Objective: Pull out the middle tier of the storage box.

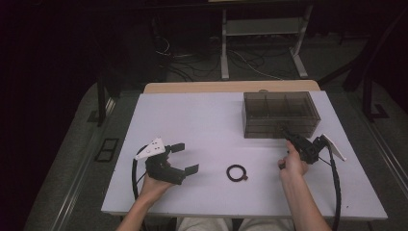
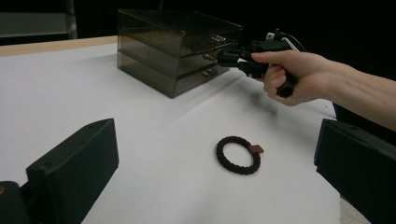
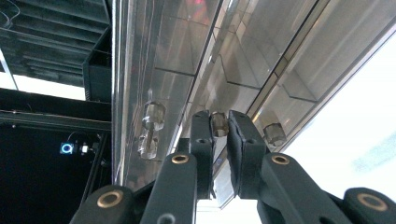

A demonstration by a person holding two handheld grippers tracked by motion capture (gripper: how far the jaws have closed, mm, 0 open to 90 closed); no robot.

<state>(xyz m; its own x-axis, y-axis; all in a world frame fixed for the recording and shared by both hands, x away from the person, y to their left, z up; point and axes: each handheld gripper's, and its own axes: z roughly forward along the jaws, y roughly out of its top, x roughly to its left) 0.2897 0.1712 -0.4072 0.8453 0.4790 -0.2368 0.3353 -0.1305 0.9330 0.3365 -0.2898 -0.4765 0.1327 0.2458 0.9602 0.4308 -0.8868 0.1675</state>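
A smoked clear drawer box (image 1: 281, 114) stands at the table's far right, also visible in the left gripper view (image 2: 168, 46). My right gripper (image 1: 287, 133) reaches its front. In the right gripper view the right gripper (image 3: 220, 135) is shut on a small clear drawer knob (image 3: 218, 120), the middle one of three in sight. A dark braided ring (image 1: 229, 172) with a small brown tag lies flat on the white table, between the two hands (image 2: 220, 153). My left gripper (image 1: 185, 159) rests at the near left, open and holding nothing, pointing toward the ring (image 2: 217, 135).
The white tabletop (image 1: 202, 120) has a wooden strip along its far edge. Beyond it are a white desk frame (image 1: 262, 43) and loose cables on the dark floor. The right gripper's cable (image 1: 335, 183) trails over the table's near right.
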